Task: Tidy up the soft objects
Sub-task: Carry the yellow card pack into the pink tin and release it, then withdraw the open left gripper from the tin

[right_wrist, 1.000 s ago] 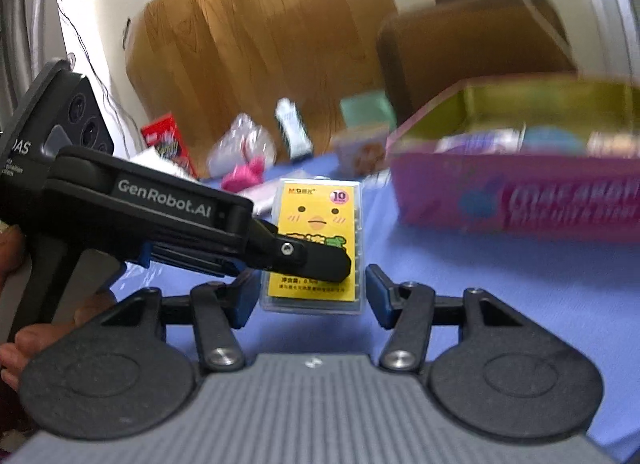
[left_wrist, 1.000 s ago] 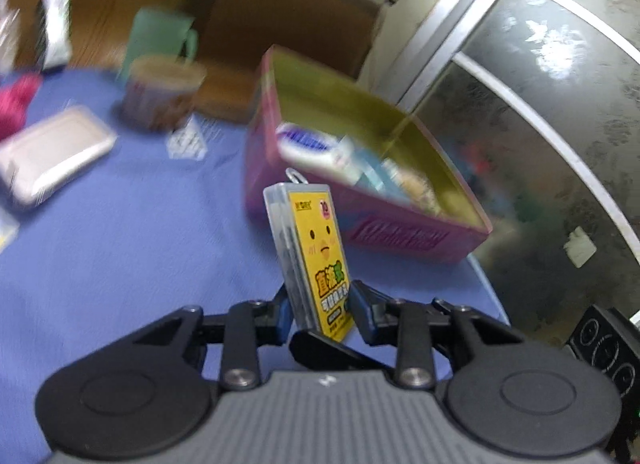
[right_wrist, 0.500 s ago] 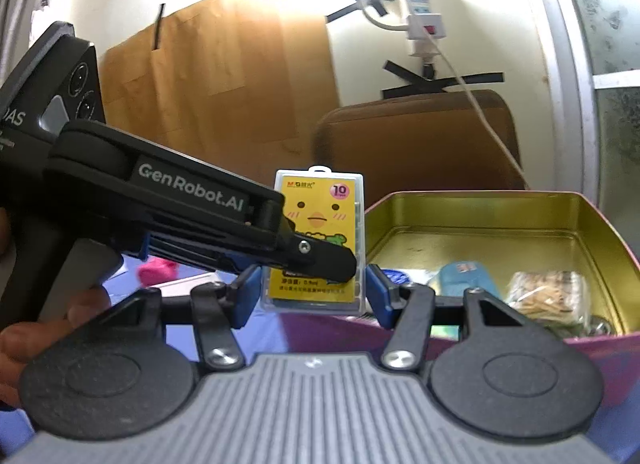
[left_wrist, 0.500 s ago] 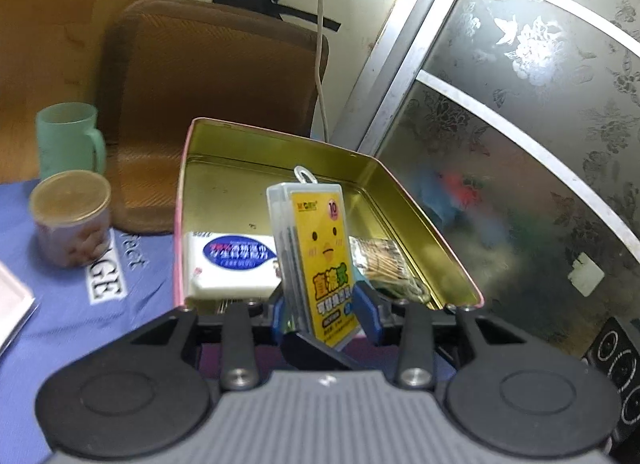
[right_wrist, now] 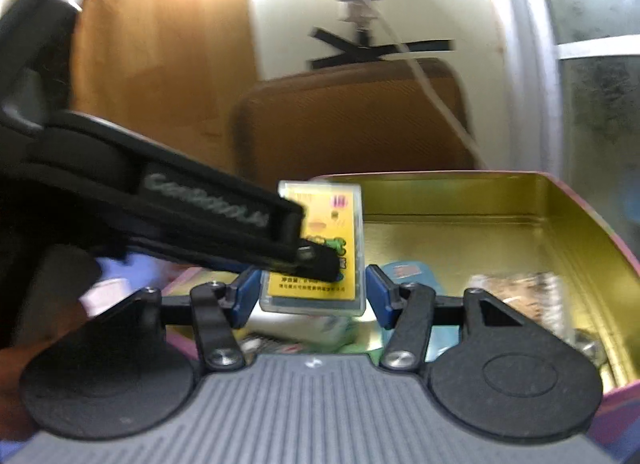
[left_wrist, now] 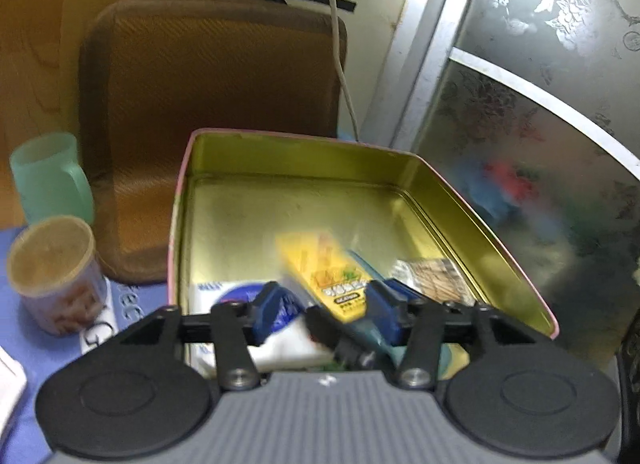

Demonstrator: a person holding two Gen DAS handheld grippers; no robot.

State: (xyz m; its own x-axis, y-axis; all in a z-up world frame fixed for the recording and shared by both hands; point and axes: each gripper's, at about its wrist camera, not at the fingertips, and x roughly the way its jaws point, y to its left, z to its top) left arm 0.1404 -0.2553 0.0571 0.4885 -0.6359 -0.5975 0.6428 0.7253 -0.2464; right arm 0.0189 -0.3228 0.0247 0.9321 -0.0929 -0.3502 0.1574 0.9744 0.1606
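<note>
Both grippers have travelled from the blue tablecloth to a spot over the pink tin box with the gold interior (left_wrist: pixel 304 200), and the left gripper (left_wrist: pixel 320 304) has just been opening its jaws. The flat yellow chick-print card pack in a clear plastic case (left_wrist: pixel 324 268), upright between those jaws half a second ago, now shows blurred and tipped in the left wrist view, lying flatter over the tin's near half. The blue pads stand clear of it on either side, no contact visible.

Right wrist view: same yellow pack (right_wrist: pixel 320 248) appears upright above the tin (right_wrist: pixel 520 200), partly masked by the black body of the left gripper (right_wrist: pixel 316 260) crossing in from the left. The right gripper (right_wrist: pixel 310 294) sits about half open; the pack hangs between its pads with gaps on both sides, so it holds nothing.

Judgement: pack released, probably dropping or toppling into the tin; blur prevents telling whether it has settled.

Already inside the tin: a white packet with a blue oval label (left_wrist: pixel 240 300) near left, a teal packet (right_wrist: pixel 408 272) near centre, a clear bag of brown bits (left_wrist: pixel 432 280) at right. Outside, left of the tin: a pale green plastic mug (left_wrist: pixel 48 180) and a round clear tub with a tan lid (left_wrist: pixel 52 272).

Task reading: one more item goes into the tin; further items remain to collect, judging by the task.
</note>
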